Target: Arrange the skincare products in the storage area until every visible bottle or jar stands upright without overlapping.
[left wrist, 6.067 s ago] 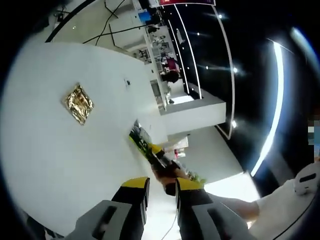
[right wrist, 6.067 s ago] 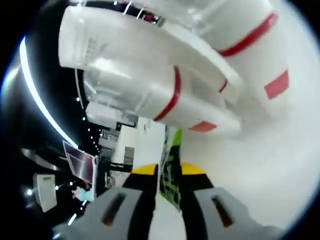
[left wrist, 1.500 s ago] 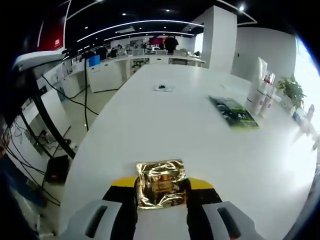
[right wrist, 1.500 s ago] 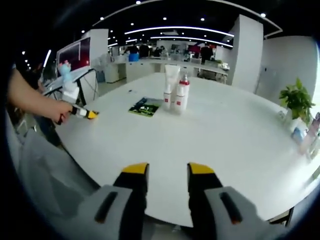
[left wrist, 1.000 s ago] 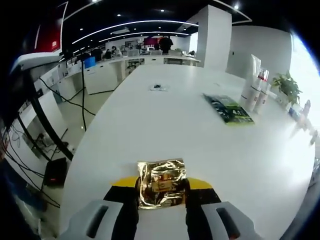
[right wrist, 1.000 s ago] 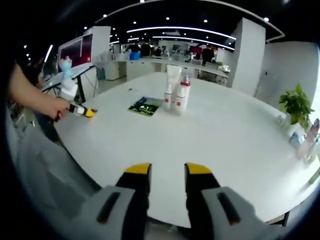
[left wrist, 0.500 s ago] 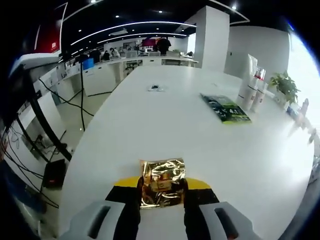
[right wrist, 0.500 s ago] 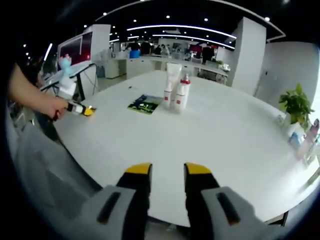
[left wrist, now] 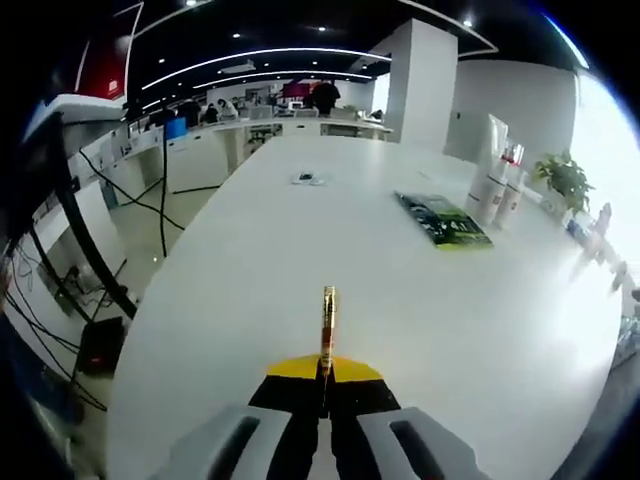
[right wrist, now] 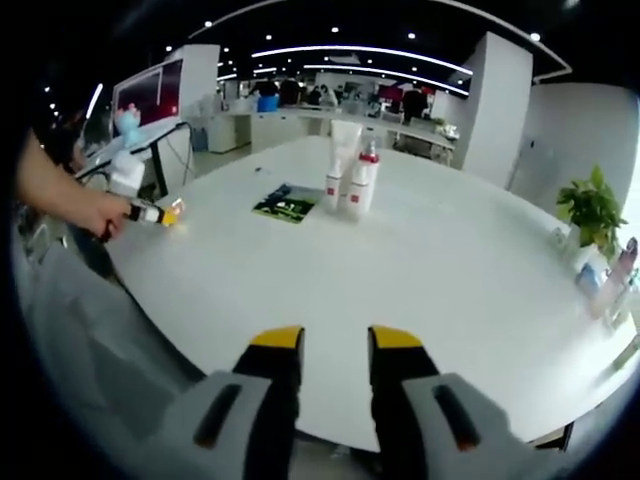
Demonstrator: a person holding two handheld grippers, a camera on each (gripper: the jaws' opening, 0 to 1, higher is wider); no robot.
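Observation:
My left gripper is shut on a gold foil sachet, which stands edge-on above the jaws over the white table. Farther off lies a green and black sachet. Beyond it, a white tube and a white bottle with a red cap stand upright side by side. In the right gripper view, my right gripper hangs open over the table's near edge with nothing between its jaws. The tube, the bottle and the green sachet sit mid-table. At the far left a hand holds the left gripper.
A potted plant and small bottles stand near the table's right edge. A small dark item lies far up the table. Cables and desks lie beyond the table's left side. Bare tabletop spreads to the right of the products.
The left jaws have shut on the gold sachet, which lay flat between them and now stands edge-on. The right gripper has stayed open and nearly still.

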